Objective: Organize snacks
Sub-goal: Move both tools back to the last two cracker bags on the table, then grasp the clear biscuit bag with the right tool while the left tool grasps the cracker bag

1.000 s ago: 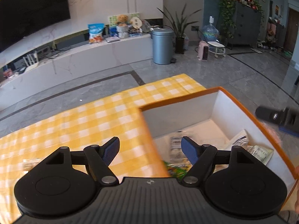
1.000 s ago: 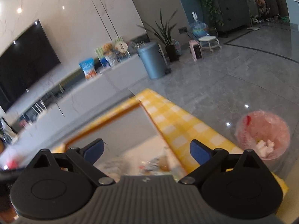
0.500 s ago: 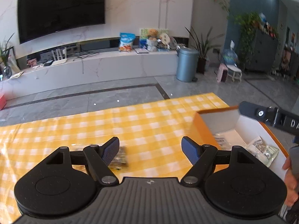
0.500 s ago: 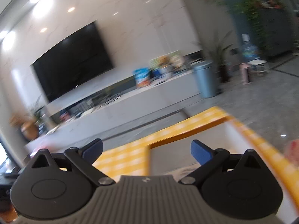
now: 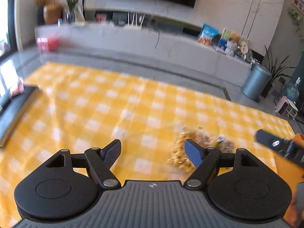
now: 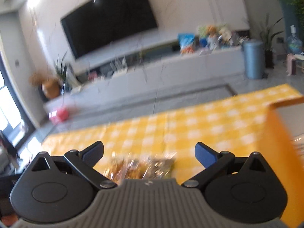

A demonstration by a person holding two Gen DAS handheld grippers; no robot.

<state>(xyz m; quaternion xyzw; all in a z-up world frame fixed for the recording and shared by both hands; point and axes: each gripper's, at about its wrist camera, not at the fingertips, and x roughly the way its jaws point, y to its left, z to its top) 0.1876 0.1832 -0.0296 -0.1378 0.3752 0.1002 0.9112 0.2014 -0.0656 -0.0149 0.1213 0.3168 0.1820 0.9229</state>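
A: Left wrist view. What lies on the cloth (image 5: 106, 102)?

B: A yellow-and-white checked cloth covers the table. On it, right of centre and near, lies a heap of snacks (image 5: 197, 142) in gold, crinkled wrappers; blur hides their print. The left gripper (image 5: 153, 152) hangs above the cloth with its fingers spread wide and nothing between them. Its right fingertip overlaps the heap in this view; whether it touches, I cannot tell

A: And at the right edge?

B: Part of the right gripper (image 5: 279, 148) enters as a dark bar, with an orange box (image 5: 299, 138) just behind it. At the far left edge, a dark tray (image 5: 17, 106) sits on the cloth

A: Right wrist view. Same heap?

B: It appears so. The snacks (image 6: 140, 166) lie near, between the fingers and just ahead of the body of the right gripper (image 6: 149, 153), somewhat left of centre. Those fingers are also spread wide and hold nothing. The box (image 6: 279, 125) stands to the right on the cloth (image 6: 190, 127), its orange wall facing us and a pale interior showing beyond the rim

A: Background?

B: A dark TV (image 6: 110, 20) on a pale wall, a long low cabinet (image 6: 171, 72) carrying bags and boxes, and a grey bin (image 6: 253, 58) at its right end
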